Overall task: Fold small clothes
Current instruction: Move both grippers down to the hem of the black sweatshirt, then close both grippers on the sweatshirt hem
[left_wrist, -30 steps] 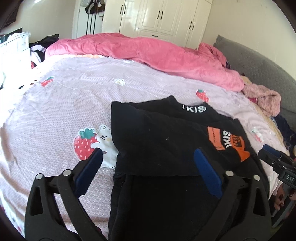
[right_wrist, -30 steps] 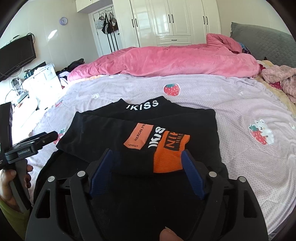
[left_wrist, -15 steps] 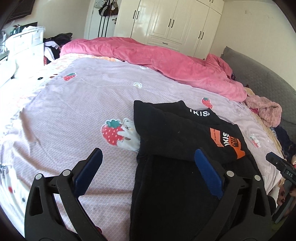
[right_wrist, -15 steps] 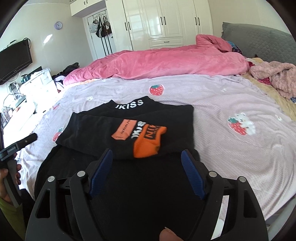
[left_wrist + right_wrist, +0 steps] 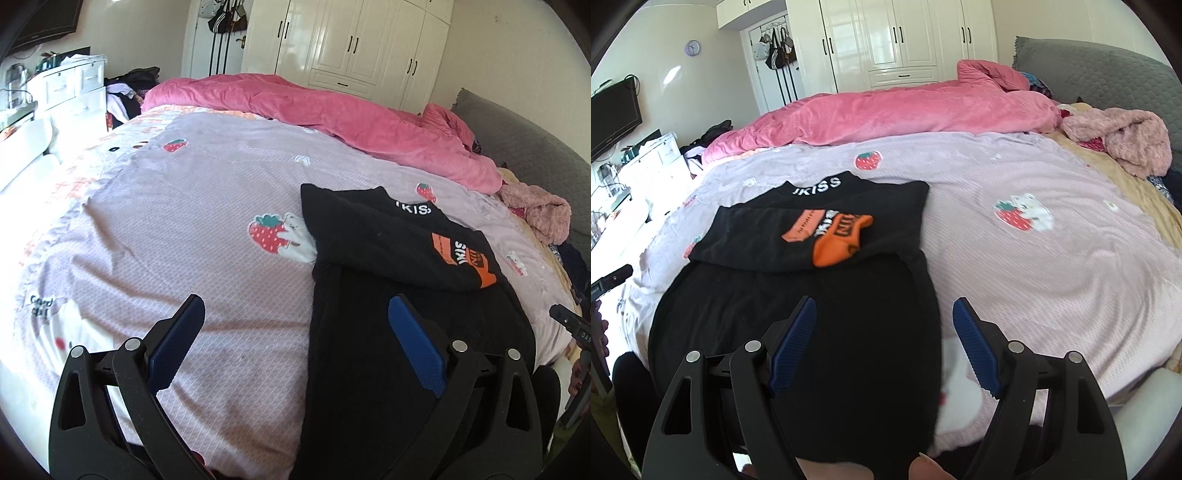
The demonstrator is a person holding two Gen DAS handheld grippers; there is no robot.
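Fingers of both our left gripper [image 5: 295, 325] and right gripper [image 5: 884, 325] are standing wide and empty, hovering above the black garment [image 5: 798, 325] ahead.

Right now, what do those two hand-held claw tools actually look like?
Both look alike: the left gripper and right gripper each have two black plastic arms with triangular cut-outs, round silver pivot pins, and long blue ribbed pads lining the fingers. No cables show. Part of a bare hand shows beneath the right one.
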